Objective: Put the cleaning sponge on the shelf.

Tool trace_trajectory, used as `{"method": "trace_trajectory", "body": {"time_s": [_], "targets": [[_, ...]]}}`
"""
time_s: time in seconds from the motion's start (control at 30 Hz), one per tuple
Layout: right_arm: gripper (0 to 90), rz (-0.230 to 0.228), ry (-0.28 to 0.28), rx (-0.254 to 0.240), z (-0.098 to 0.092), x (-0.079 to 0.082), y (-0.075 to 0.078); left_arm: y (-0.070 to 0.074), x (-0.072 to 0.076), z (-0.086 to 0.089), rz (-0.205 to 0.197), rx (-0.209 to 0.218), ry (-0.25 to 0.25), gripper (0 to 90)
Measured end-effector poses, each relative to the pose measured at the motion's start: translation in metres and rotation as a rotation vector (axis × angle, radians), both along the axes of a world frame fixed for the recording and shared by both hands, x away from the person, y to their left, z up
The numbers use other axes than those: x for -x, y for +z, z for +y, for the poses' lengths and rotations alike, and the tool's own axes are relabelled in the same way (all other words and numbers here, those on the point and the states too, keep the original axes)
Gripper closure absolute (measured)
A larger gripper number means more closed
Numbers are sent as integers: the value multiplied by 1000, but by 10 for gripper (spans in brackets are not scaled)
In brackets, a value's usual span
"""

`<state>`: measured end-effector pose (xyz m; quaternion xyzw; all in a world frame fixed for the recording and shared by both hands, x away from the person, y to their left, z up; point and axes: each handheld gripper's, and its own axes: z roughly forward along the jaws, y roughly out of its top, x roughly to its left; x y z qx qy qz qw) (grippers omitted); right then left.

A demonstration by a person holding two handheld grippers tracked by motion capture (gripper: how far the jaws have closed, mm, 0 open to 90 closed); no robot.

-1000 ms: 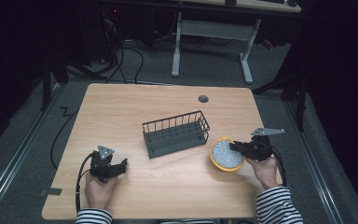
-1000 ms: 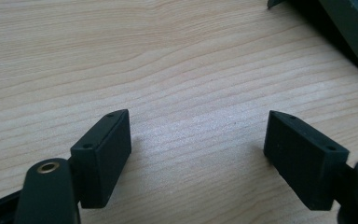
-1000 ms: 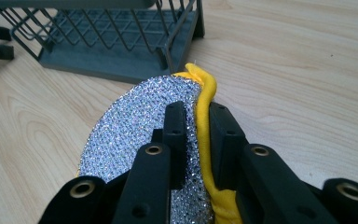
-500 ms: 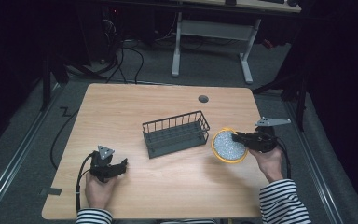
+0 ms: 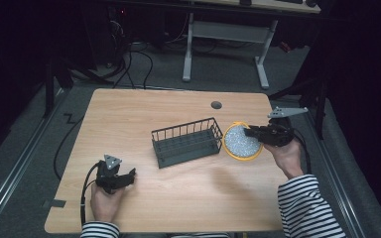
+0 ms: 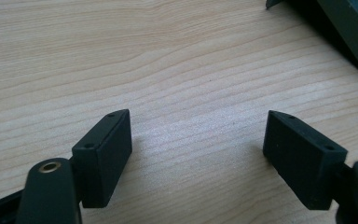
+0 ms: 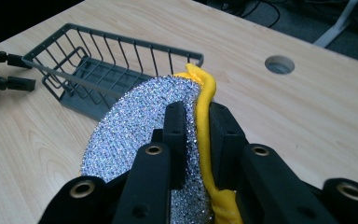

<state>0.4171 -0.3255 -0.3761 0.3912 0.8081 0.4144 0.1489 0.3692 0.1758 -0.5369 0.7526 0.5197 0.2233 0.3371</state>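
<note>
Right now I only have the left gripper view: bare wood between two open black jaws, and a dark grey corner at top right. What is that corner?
Observer: It is the grey wire basket, standing at the middle of the light wooden table. Nothing shows inside it.
Operator: Where's the right gripper?
Observer: The right gripper is shut on a round scrubbing pad with a silver glitter face and a yellow rim, jaws pinching its edge.
Operator: Pad on the table?
Observer: It looks lifted and tilted, just right of the basket, in the high view.
Operator: And my gripper?
Observer: The left gripper sits low near the table's front left, holding nothing.
</note>
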Motion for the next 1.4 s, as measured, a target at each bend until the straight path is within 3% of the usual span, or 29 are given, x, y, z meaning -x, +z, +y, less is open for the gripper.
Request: {"method": "trace_trajectory", "body": {"time_s": [0.13, 0.4, 0.6, 1.0, 1.2, 1.4], "targets": [[791, -17, 15, 37, 11, -10, 10, 0, 0, 0, 0, 0, -2, 242], [787, -77, 32, 57, 32, -32, 27, 0, 0, 0, 0, 0, -2, 243], [784, -95, 44, 78, 49, -47, 30, 0, 0, 0, 0, 0, -3, 243], [769, -88, 112, 64, 87, -84, 10, 0, 0, 0, -2, 1, -3, 257], [763, -94, 133, 82, 96, -92, -2, 0, 0, 0, -2, 1, -3, 257], [758, -87, 134, 70, 97, -97, -8, 0, 0, 0, -2, 1, -3, 257]]}}
